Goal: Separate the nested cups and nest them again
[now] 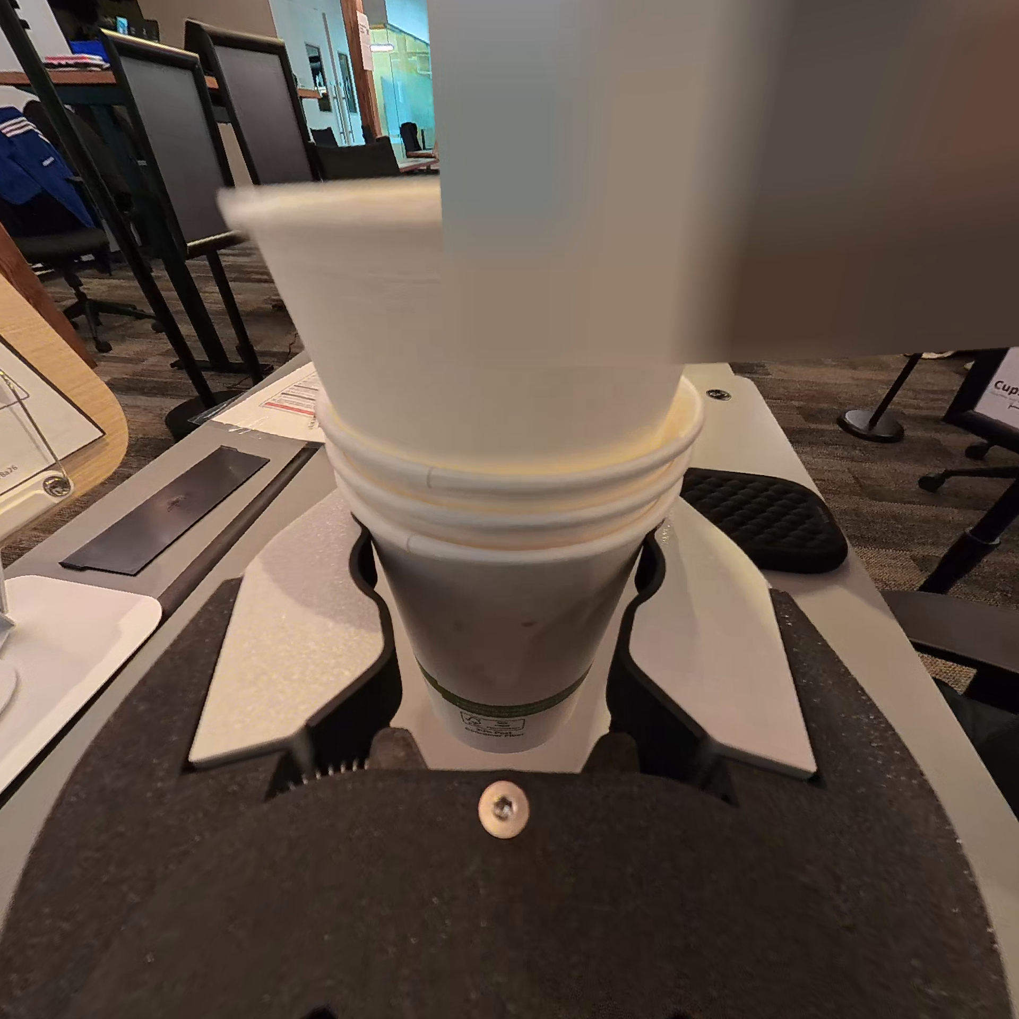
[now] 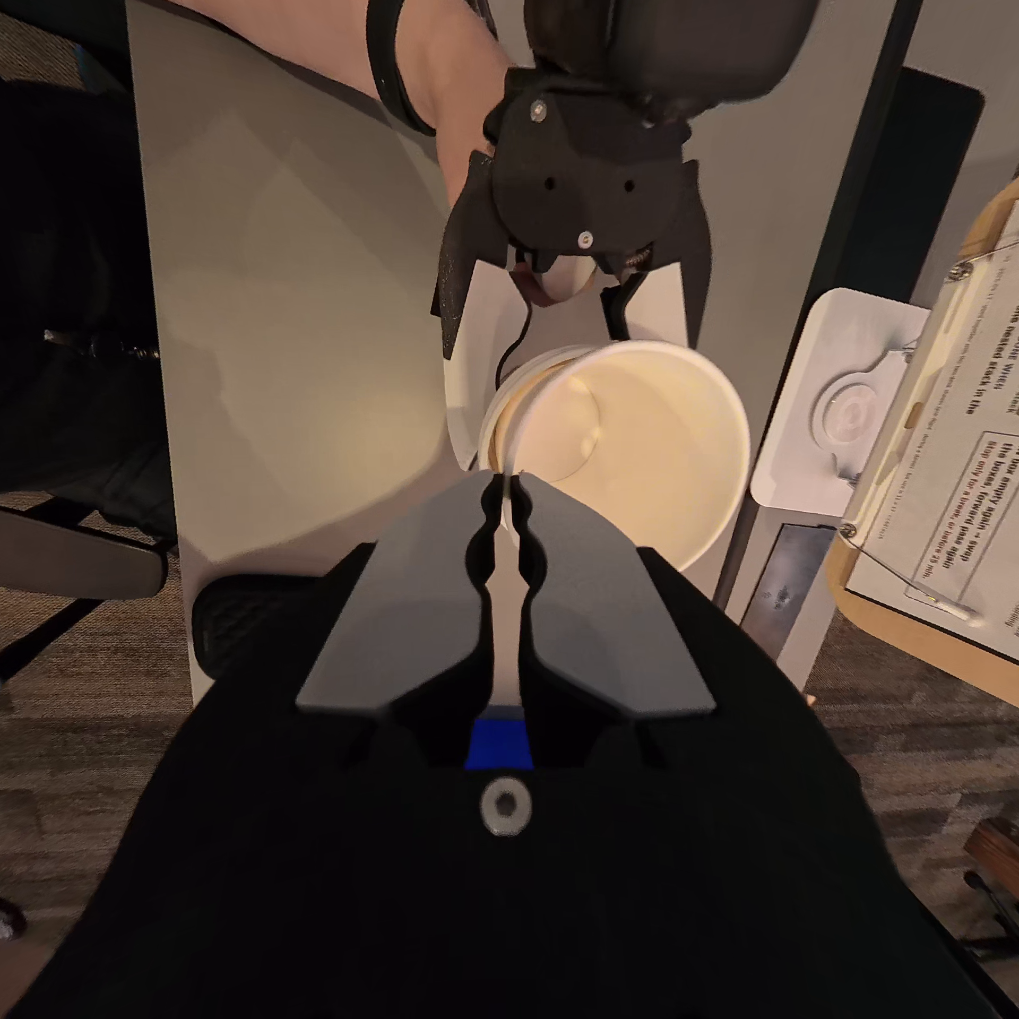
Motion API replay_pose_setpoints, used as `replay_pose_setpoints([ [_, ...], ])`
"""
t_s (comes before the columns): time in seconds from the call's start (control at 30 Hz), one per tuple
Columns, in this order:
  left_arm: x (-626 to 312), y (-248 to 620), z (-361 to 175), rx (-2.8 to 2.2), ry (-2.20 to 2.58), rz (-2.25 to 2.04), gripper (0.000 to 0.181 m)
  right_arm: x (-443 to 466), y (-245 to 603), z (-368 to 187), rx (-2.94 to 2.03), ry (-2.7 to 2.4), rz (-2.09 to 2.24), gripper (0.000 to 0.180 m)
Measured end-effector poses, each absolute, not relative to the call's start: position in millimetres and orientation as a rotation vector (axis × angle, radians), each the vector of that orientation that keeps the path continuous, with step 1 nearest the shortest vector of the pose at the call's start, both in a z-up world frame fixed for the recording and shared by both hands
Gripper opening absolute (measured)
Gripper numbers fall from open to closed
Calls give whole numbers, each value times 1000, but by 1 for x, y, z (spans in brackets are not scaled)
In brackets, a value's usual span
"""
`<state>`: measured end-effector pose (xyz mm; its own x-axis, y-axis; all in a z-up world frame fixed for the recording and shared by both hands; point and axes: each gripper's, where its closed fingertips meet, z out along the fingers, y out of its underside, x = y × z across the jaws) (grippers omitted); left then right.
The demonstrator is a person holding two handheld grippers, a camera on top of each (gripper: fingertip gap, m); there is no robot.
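The grey counter (image 2: 264, 342) stretches out under both my claws, and standing on it, right between the fingers of my left claw (image 1: 504, 557), is the stack of nested cups (image 1: 507, 606) — I count about three rolled rims, and the fingers are spread wide around its body, pressed against the sides just below the lowest rim, steadying it. Now the top cup (image 2: 623, 441): it's tilted and blurred with motion, its base dipped into the mouth of the stack, its rim well above the others. My right claw (image 2: 508, 488) comes in from above and is nearly closed, pinching that cup's rim on the edge nearest me, wall caught between the fingertips. So where are we? Whether this cup is coming out or going back in, I can't tell; it's half seated either way. If it's coming out, the separating has barely started, with the rest of the stack to go; if it's going in, we're nearly home, one push from finished. Beyond the stack, a black pad (image 1: 763, 518) sits idle on the counter.
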<state>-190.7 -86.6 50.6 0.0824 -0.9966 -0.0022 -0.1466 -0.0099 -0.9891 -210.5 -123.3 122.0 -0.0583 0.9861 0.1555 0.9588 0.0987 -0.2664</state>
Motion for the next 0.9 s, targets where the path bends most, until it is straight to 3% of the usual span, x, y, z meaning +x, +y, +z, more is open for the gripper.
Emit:
replay_pose_setpoints([
  [0.47,-186,-76,24,-1421,1264,-1095,93,-167,-110,191,-1968,-1880,24,2],
  [0.7,-186,-75,24,-1427,1258,-1111,93,-27,-115,186,-2218,-1527,-126,2],
  [0.9,-185,-77,29,-1411,1263,-1107,93,99,-130,134,-2454,-1222,-256,2],
])
